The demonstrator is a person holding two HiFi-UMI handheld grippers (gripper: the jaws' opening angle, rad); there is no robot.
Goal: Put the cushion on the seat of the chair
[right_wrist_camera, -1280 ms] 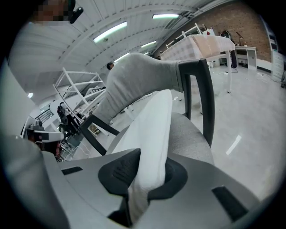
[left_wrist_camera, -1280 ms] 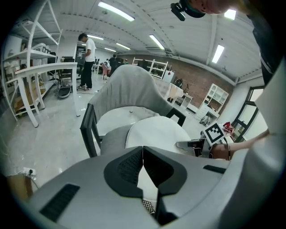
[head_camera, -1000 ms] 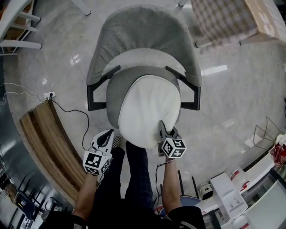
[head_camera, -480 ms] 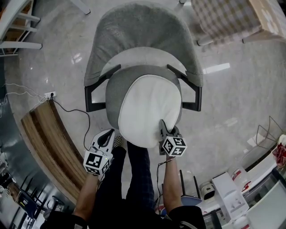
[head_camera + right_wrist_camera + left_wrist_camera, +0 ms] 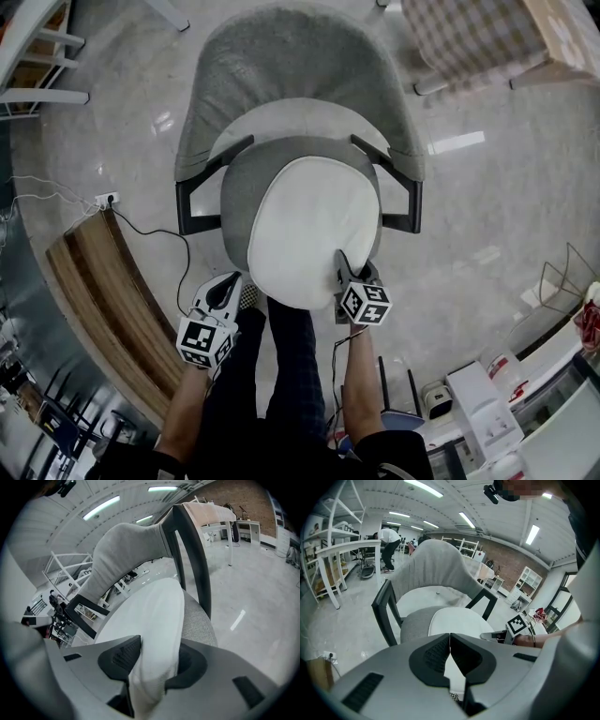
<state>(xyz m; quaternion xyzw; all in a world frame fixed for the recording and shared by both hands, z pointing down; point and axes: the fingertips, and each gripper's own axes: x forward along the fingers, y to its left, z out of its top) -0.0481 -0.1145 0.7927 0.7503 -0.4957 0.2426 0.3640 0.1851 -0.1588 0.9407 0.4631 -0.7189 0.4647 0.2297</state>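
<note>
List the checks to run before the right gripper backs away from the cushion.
1. Cushion on the seat: ok, most of it lies flat on the grey seat.
2. Cushion's near edge down: not ok, it stands pinched up between the jaws of the right gripper.
3. Right gripper released: not ok, its jaws are opening, but the cushion's edge is between the pads and touches both.
4. Left gripper out of the way: ok, it is shut and empty, held off the seat's front corner.
5. Front edge of the cushion backed by the seat: cannot tell, the right gripper hides that spot.
</note>
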